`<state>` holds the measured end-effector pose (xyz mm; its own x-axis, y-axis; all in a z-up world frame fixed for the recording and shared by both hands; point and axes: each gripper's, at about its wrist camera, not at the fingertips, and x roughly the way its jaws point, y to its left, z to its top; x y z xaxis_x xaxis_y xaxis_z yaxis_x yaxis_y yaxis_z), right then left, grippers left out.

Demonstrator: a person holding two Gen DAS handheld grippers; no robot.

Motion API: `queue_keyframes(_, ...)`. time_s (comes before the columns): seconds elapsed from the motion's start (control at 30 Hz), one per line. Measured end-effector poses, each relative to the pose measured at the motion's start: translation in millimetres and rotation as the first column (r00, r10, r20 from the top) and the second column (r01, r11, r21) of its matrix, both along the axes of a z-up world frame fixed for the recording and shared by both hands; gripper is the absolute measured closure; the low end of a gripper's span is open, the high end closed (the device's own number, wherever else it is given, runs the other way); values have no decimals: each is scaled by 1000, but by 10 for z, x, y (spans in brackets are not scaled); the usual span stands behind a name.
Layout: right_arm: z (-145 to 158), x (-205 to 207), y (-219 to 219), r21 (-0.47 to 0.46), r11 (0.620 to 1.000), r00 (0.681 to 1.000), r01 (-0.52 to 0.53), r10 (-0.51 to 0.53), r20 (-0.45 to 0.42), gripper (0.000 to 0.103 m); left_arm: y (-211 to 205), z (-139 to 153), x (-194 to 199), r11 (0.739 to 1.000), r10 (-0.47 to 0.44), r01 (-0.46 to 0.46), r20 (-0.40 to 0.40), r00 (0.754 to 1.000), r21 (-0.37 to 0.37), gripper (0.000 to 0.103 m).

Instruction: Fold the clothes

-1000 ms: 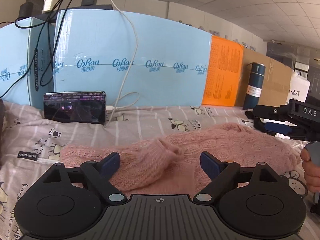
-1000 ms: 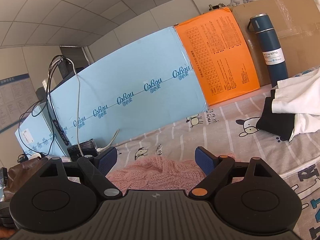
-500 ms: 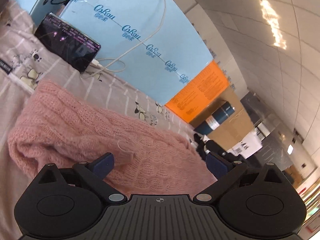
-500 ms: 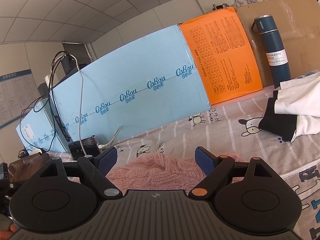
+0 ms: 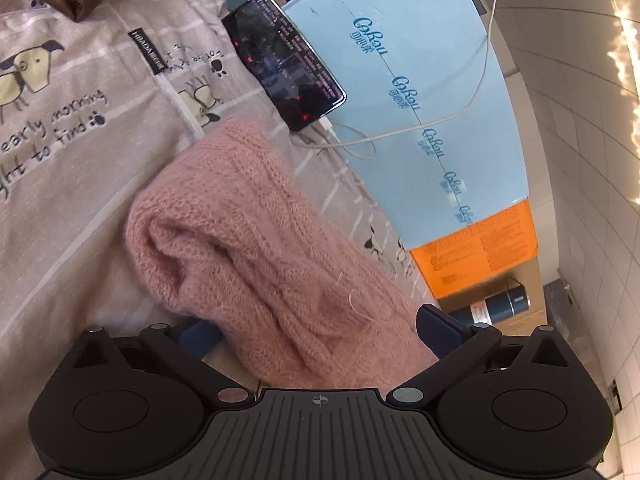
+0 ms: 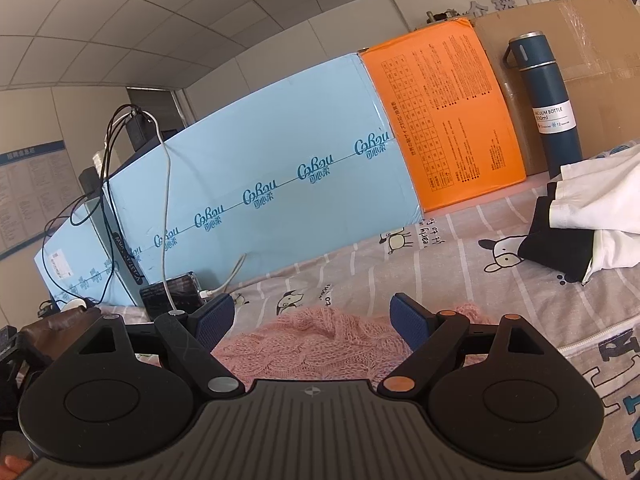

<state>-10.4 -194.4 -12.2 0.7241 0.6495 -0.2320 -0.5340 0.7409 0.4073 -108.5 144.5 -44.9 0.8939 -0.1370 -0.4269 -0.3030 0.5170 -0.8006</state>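
Jaws of left gripper point(image 5: 318, 334) and right gripper point(image 6: 312, 320) spread around fuzzy pink cable-knit sweater point(image 5: 256, 248), left just widened.

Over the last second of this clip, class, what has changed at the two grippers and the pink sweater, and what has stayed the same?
The left gripper has rolled over, so its view now tilts, and dropped closer to the pink sweater. Its jaws have just been opening wider; a folded edge of the sweater lies between them, not pinched. The right gripper stayed put, open over the sweater's far part. The phone, blue bottle and black-and-white clothes are unmoved.
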Motion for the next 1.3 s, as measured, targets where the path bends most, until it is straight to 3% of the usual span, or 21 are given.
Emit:
queue_keyframes(0.17,-3,6,-7,6,1000,1000,-5,5,-2,19,-47,-12,123,992,82,-88,74,994,85,6)
queue_keyframes(0.27,-1,-1,-12,11,1000,1000,-14,14,-2,19,33,-62,72,987,134,-141,86,987,76,35)
queue_keyframes(0.3,-1,-4,-11,11,1000,1000,-15,15,-1,19,63,-86,86,985,146,-151,67,987,86,58)
queue_keyframes(0.33,0,-5,-9,11,1000,1000,-16,16,-1,19,74,-106,97,984,141,-146,53,989,102,64)
queue_keyframes(0.47,0,-5,-6,9,1000,1000,-10,10,-2,19,-37,5,62,970,92,-108,82,992,218,69)
queue_keyframes(0.6,6,-11,-22,19,1000,1000,-8,8,1,19,-79,178,-118,936,61,-109,149,987,336,74)
queue_keyframes(0.7,16,-27,-38,33,999,1000,-14,14,7,19,-70,299,-318,878,118,-189,184,976,440,75)
queue_keyframes(0.77,22,-37,-47,41,999,1000,-18,18,10,18,-26,374,-453,814,184,-262,199,963,518,75)
queue_keyframes(0.83,25,-44,-49,48,998,1000,-31,31,4,18,10,456,-548,714,259,-329,204,944,618,75)
queue_keyframes(0.9,27,-43,-46,61,997,998,-57,58,-11,18,-14,521,-555,615,284,-331,191,940,716,75)
queue_keyframes(0.97,25,-38,-42,73,994,996,-78,80,-25,18,-126,551,-525,536,264,-305,187,946,787,74)
queue_keyframes(1.03,24,-38,-38,81,993,995,-89,92,-34,18,-335,557,-477,442,210,-262,185,960,858,72)
queue_keyframes(1.13,19,-37,-42,82,994,996,-78,81,-39,18,-783,513,-404,261,77,-188,174,982,947,71)
queue_keyframes(1.3,14,-33,-46,88,992,995,-85,89,-43,18,-1335,375,-362,50,-137,-91,97,986,995,67)
